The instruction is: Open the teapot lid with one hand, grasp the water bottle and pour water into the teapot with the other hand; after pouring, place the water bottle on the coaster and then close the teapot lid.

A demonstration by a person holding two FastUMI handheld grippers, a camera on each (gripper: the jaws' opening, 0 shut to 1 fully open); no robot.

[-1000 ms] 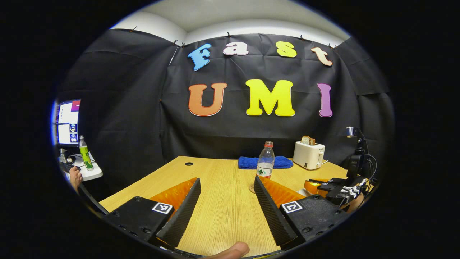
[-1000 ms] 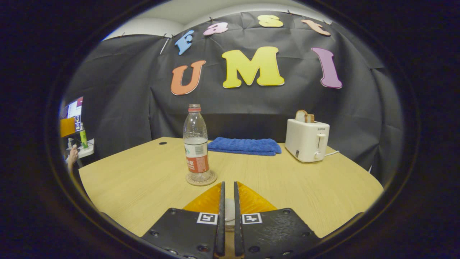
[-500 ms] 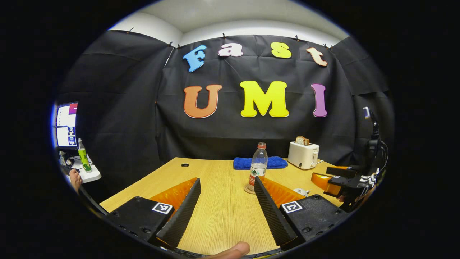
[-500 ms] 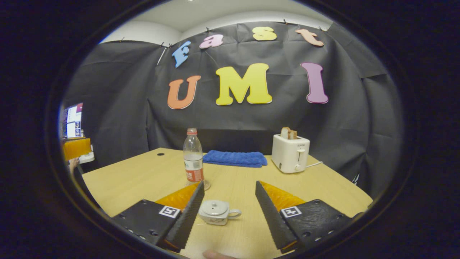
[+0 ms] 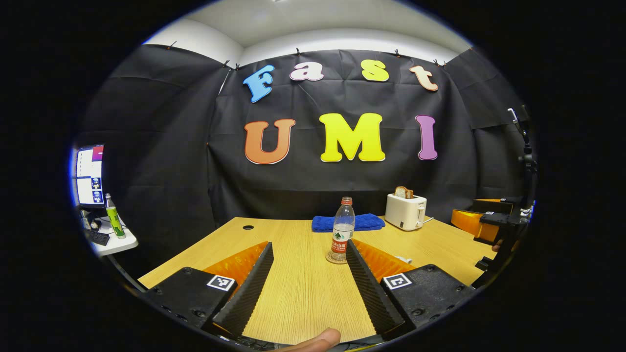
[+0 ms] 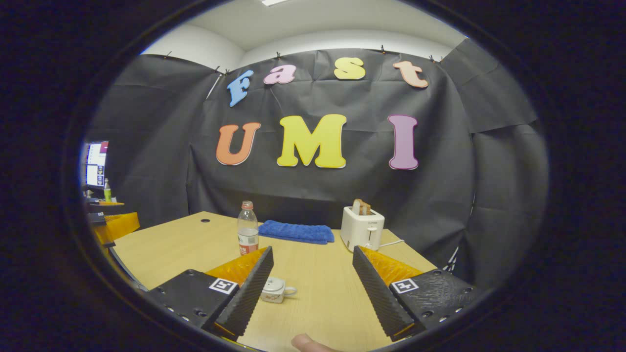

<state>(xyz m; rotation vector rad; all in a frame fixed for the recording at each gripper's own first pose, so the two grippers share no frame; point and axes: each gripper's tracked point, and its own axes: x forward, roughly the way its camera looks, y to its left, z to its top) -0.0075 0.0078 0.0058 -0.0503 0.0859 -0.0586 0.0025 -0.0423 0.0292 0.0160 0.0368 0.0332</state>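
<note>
Ahead of the left claw (image 5: 305,276), spread wide and holding nothing, stands the water bottle (image 5: 342,229) upright on its coaster (image 5: 336,257) at mid-counter (image 5: 293,293), long axis vertical, just off the right-hand finger's tip. Farther right, before the right claw (image 6: 310,288), also spread wide and empty, sits the teapot (image 6: 275,289) with lid (image 6: 274,283) on, low and close beside the left-hand finger, handle pointing right, nearer to this claw than to the other. Compared with half a second earlier, both claws sit farther back and higher, bottle and teapot smaller in view, toaster (image 6: 362,227) and blue towel (image 6: 296,231) unmoved; task looks finished.
</note>
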